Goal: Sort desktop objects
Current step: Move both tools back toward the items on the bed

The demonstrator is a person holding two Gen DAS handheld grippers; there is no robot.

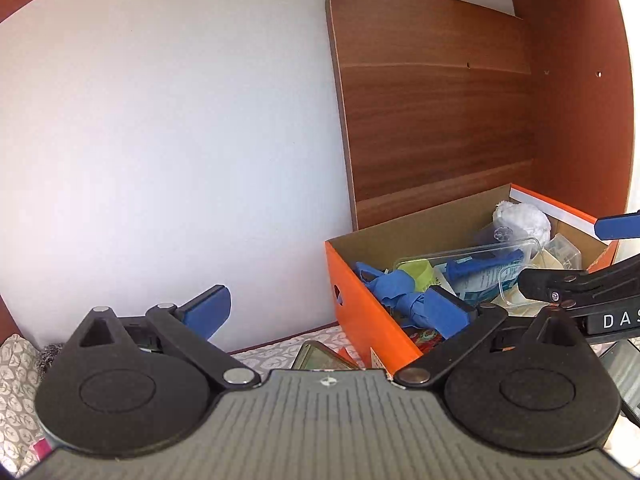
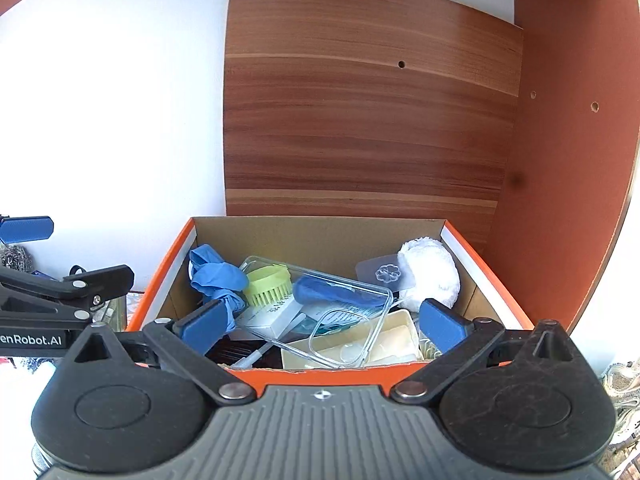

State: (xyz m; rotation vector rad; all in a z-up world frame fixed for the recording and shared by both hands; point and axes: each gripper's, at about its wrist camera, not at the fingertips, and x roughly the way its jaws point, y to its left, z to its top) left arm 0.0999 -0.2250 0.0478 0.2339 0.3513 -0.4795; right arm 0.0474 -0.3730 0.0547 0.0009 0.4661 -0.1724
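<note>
An orange cardboard box point(image 2: 154, 292) stands against a wood panel and holds blue gloves point(image 2: 216, 276), a yellow-green brush point(image 2: 268, 286), a clear plastic case point(image 2: 344, 320), a white fluffy ball point(image 2: 434, 276) and a cream tray point(image 2: 394, 346). My right gripper point(image 2: 324, 326) is open and empty, its blue pads point(image 2: 438, 328) over the box's near edge. My left gripper point(image 1: 332, 312) is open and empty, left of the box point(image 1: 360, 312); its right pad sits over the box's near corner. The right gripper's fingers point(image 1: 616, 226) show at the right edge of the left wrist view.
A wood panel point(image 2: 360, 100) leans behind the box, with an orange cabinet wall point(image 2: 572, 160) on the right and a white wall on the left. A patterned cloth point(image 1: 16, 364) covers the desk. A phone-like object point(image 1: 320, 356) lies beside the box. A steel scourer point(image 2: 16, 258) lies far left.
</note>
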